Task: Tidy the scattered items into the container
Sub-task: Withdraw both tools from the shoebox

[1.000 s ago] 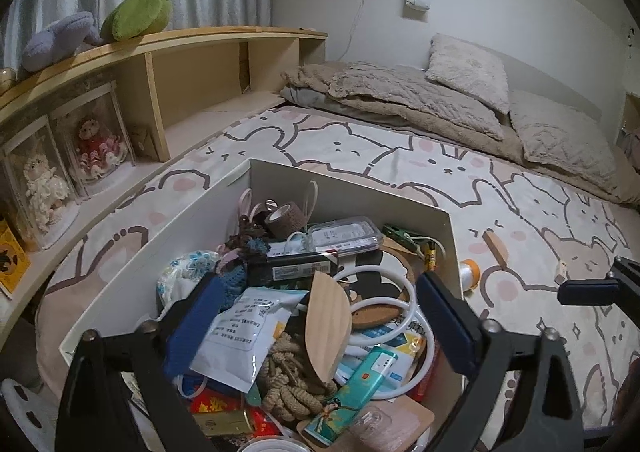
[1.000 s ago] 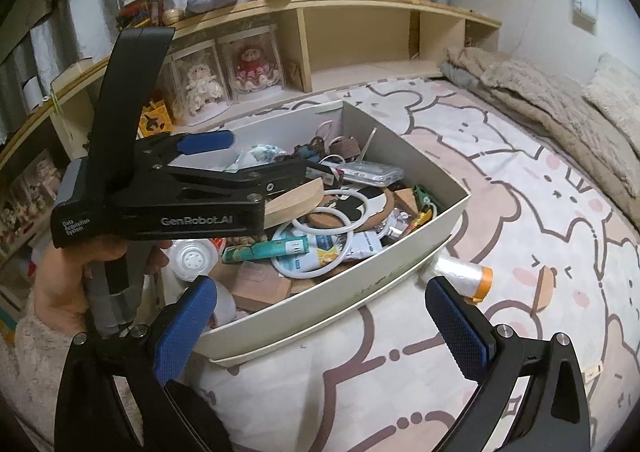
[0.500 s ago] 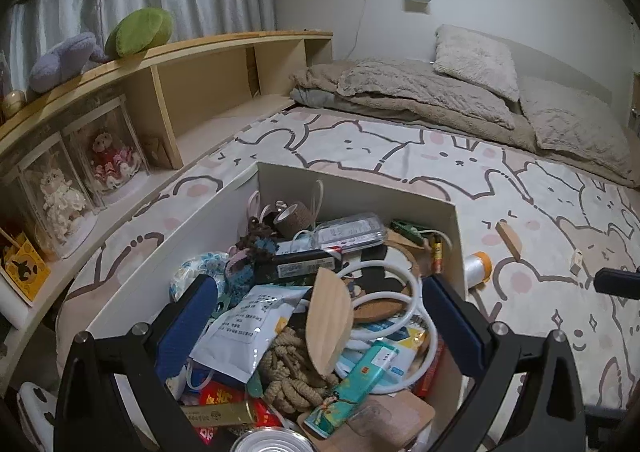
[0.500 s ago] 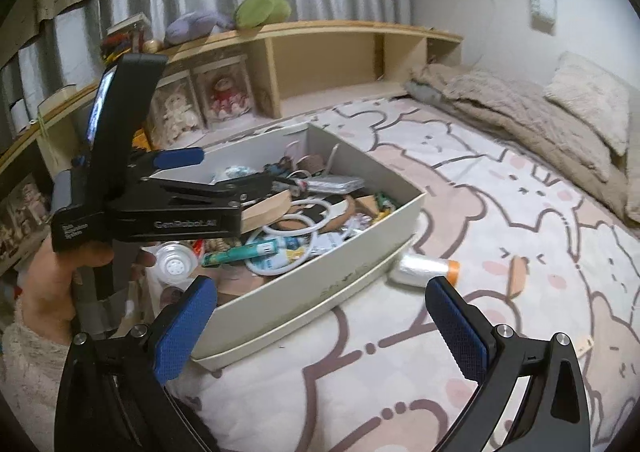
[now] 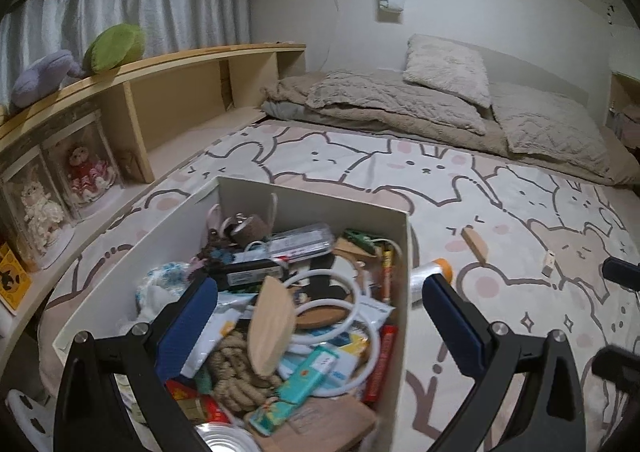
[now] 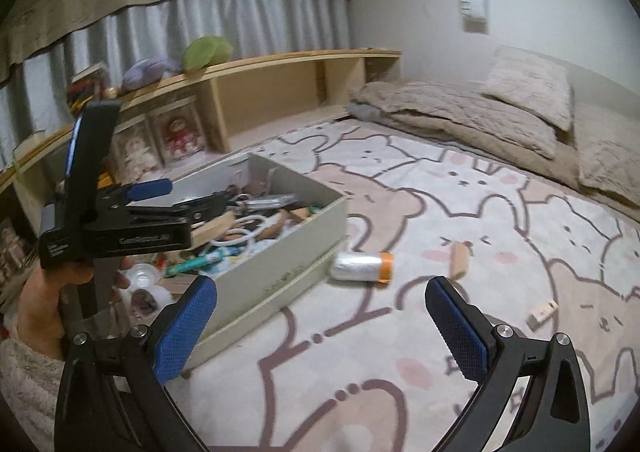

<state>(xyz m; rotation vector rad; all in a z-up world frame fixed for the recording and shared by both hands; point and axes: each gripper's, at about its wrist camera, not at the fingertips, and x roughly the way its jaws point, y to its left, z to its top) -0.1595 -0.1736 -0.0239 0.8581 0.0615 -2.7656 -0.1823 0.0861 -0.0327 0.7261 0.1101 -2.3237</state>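
Left gripper (image 5: 316, 316): jaws spread wide with nothing between them, hovering over the near end of the container; in the right wrist view it is seen from the side, held in a hand (image 6: 40, 292) above the clutter.
Container (image 5: 308, 193): an open white box on the bed, crammed with a rope coil, a white ring, packets and a tilted wooden oval piece (image 5: 270, 326) standing on edge. Judgement: little flat room remains, so new items should go toward the far end or be laid flat rather than dropped on the heap.
Roll (image 6: 362, 267): silvery with an orange end, lying on its side on the bedspread (image 6: 360, 372) just beside the box's outer wall. It looks the nearest stray and likely the next pick.
Right gripper (image 6: 320, 326): jaws fully apart, empty, above the bedspread with the roll ahead and slightly right of centre.
Approach advice: come down with the pads across the roll's round body, not its ends; it could roll away on the soft cover, so close squarely.
Wooden block (image 6: 458, 260): further right, near the roll.
Small pale piece (image 6: 542, 311): rightmost, well apart from the box; too small to identify.
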